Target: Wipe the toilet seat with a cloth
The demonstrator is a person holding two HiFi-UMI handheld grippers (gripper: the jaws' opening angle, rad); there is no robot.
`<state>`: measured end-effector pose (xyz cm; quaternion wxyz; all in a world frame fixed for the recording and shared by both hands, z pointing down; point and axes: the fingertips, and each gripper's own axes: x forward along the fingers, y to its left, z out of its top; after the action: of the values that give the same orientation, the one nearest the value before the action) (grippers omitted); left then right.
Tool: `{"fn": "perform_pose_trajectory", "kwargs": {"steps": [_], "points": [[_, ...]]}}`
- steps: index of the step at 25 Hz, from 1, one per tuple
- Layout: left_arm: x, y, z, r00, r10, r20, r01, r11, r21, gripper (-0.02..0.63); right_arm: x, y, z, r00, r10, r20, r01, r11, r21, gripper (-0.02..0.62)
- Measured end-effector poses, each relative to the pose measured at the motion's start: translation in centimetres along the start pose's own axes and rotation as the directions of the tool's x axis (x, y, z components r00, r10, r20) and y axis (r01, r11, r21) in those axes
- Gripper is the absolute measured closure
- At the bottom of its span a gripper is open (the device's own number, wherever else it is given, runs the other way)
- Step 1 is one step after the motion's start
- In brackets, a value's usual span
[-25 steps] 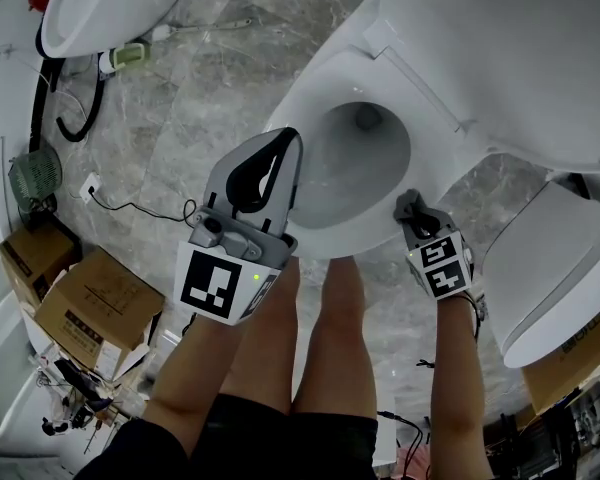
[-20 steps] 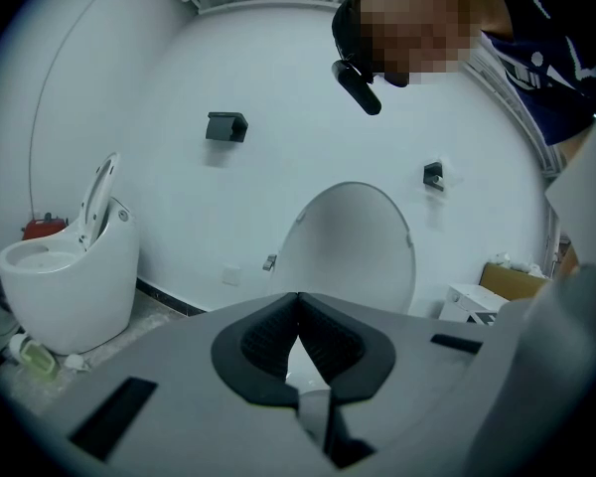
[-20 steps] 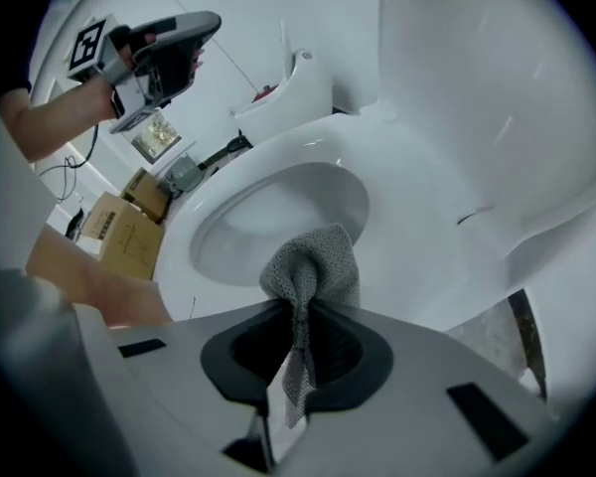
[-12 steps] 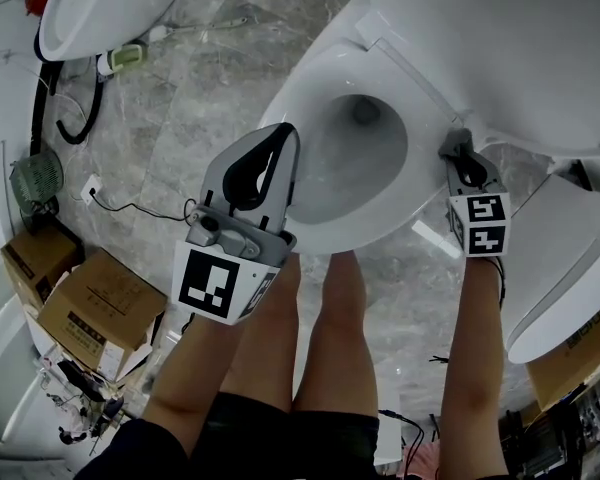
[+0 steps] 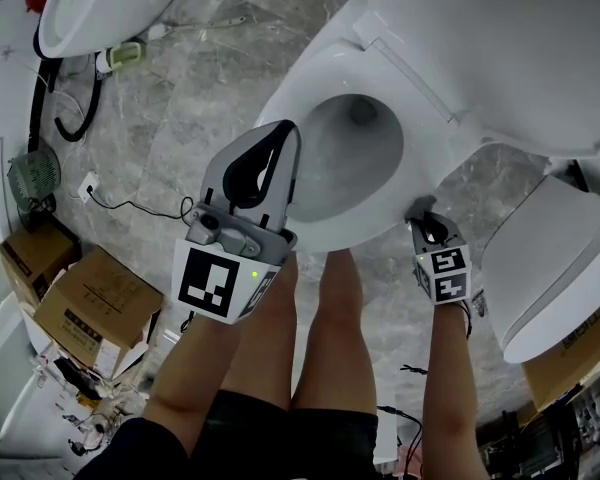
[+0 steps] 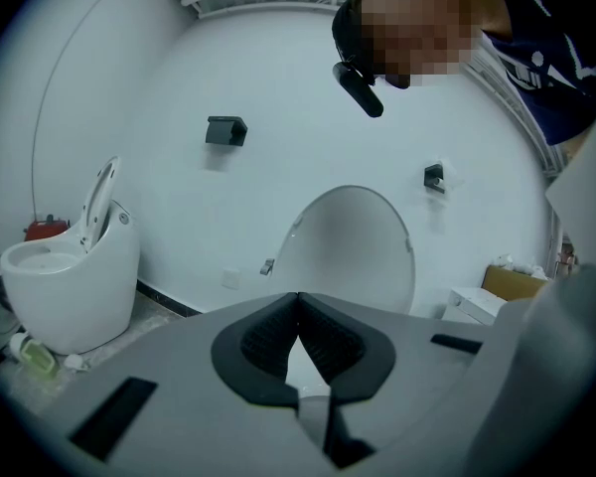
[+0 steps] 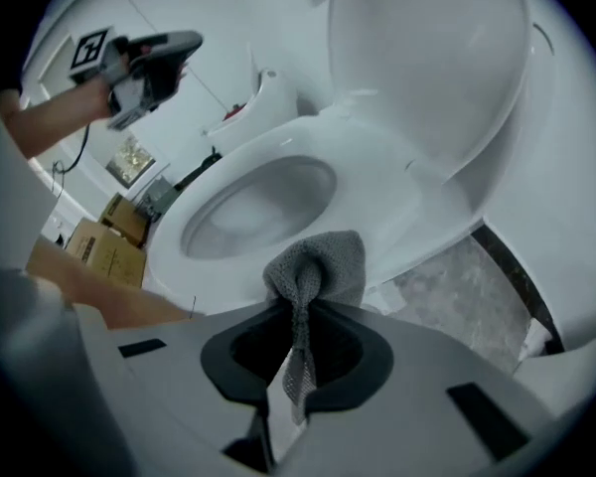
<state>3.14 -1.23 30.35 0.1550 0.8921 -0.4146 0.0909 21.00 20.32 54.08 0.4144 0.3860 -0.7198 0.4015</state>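
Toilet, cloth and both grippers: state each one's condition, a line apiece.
Toilet lid: raised.
Toilet seat: lowered.
Cloth: bunched, pinched between jaws.
Right gripper: jaws shut on the cloth.
Left gripper: jaws shut, empty.

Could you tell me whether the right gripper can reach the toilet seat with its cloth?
Probably yes: the right gripper, shut on the cloth, sits beside the toilet seat with nothing between them.

Head view steeply down, right gripper view close, likely same toilet seat (image 5: 325, 73)
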Motion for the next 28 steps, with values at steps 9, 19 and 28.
{"fn": "perform_pose_trajectory", "kwargs": {"steps": [9, 19, 28], "points": [[-0.3, 0.2, -0.2, 1.0, 0.01, -0.002, -0.01, 1.0, 0.003, 0.594, 0.6, 5.9, -1.1, 0.999, 0.04, -0.003, -0.04, 0.998, -0.053, 0.543], [-0.6, 0.1, 0.1, 1.0, 0.015, 0.011, -0.014, 1.0, -0.011, 0.594, -0.7, -0.2, 3.3, 0.994, -0.07, 0.083, 0.072, 0.997, -0.013, 0.543], [-0.8, 0.6, -0.1, 1.0, 0.021, 0.009, -0.02, 1.0, -0.012, 0.594, 3.5, 15.3, 0.9, 0.971, 0.226, -0.072, -0.236, 0.958, -0.165, 0.544]]}}
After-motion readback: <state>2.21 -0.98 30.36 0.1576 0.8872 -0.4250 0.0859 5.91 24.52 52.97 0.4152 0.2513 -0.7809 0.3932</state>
